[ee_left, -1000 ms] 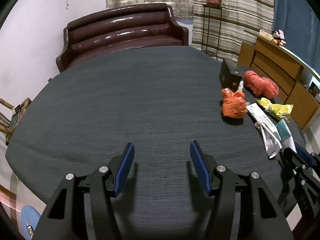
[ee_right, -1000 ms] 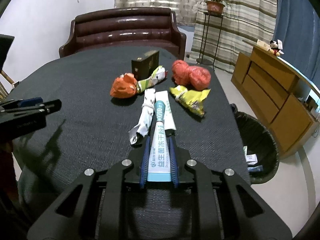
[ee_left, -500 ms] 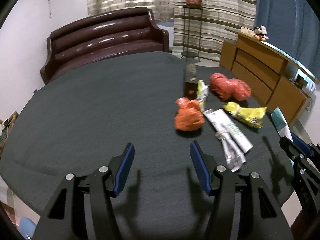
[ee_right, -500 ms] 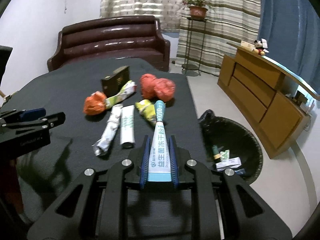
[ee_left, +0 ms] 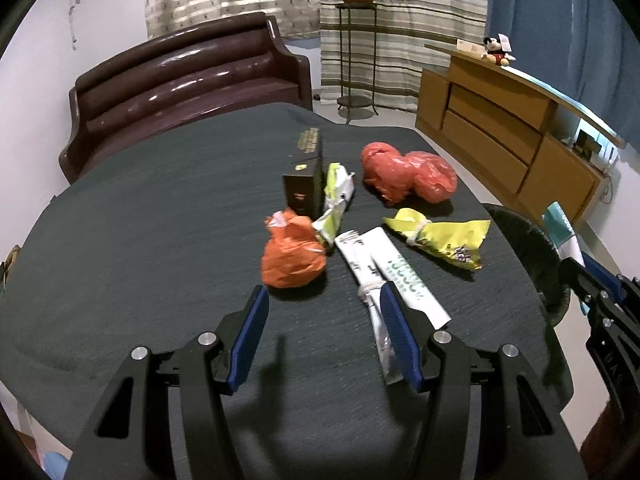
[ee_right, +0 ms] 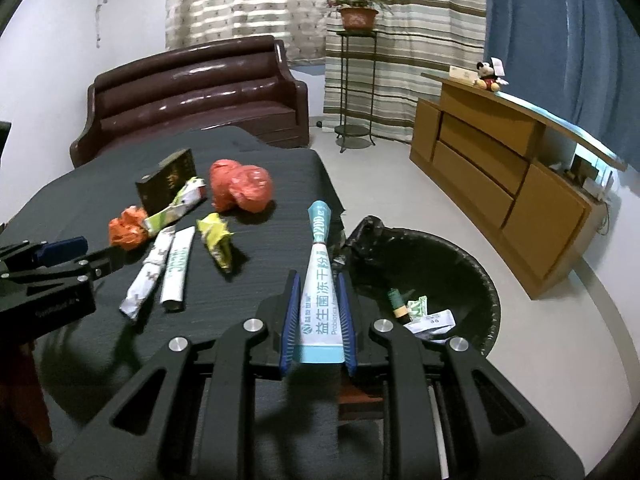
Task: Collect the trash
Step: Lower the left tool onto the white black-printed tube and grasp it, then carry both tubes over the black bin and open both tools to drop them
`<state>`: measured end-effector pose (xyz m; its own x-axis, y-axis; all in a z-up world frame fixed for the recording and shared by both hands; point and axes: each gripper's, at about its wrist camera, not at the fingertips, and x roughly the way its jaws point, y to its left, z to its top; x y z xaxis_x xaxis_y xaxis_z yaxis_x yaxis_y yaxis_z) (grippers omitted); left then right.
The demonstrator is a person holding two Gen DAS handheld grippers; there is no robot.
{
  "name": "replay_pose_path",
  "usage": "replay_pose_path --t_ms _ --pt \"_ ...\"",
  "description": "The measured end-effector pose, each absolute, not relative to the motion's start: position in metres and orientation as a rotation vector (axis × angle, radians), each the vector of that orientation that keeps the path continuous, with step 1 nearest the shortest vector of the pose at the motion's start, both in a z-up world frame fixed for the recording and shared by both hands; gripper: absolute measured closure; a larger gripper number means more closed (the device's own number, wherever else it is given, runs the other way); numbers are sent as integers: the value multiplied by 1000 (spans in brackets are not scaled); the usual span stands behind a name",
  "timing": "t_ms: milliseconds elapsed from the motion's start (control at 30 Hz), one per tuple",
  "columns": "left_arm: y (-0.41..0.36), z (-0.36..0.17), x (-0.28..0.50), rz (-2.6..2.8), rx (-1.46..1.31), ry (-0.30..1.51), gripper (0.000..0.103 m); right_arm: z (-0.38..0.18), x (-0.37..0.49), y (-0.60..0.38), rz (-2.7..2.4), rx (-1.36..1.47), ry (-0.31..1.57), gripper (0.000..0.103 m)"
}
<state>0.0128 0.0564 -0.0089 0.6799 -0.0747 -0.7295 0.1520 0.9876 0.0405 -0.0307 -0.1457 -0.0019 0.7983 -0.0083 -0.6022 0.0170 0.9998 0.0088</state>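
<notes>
Holding a flat blue-and-white packet [ee_right: 322, 280], our right gripper [ee_right: 318, 312] squeezes it tight, beside the round black bin [ee_right: 476, 280]. Left of the bin, crinkly wrappers [ee_left: 442, 236] lie on the dark table [ee_left: 160, 240]. Our left gripper [ee_left: 320, 332] hangs apart, holding nothing.

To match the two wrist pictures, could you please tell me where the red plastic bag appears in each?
Left wrist: red plastic bag lies right of centre, upper middle, on the table.
Right wrist: it lies left of centre, near the table's far edge.
Shared landmark: the dark box just left of it.
</notes>
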Motion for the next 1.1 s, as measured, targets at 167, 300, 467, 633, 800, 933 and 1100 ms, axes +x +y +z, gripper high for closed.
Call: replay_pose_path --t_ms 167,300,467,633,800,933,1100 --pt "44 -18 20 -124 119 840 46 -7 -26 -162 -24 52 655 84" --pt "36 -22 26 -116 131 851 46 -12 -24 -172 -31 76 664 84" --pt "32 -28 32 -118 140 864 46 -17 -20 -179 -39 94 672 84" --pt "32 -33 32 -134 132 870 62 -22 -18 -182 -41 105 682 84" --pt "30 -35 29 -170 140 859 84 -23 -18 -182 -41 106 687 84" --pt "32 -32 24 -176 135 845 86 -22 -18 -182 -41 106 685 84" --pt "37 -23 15 -181 124 815 86 -23 -18 -186 -51 107 679 84"
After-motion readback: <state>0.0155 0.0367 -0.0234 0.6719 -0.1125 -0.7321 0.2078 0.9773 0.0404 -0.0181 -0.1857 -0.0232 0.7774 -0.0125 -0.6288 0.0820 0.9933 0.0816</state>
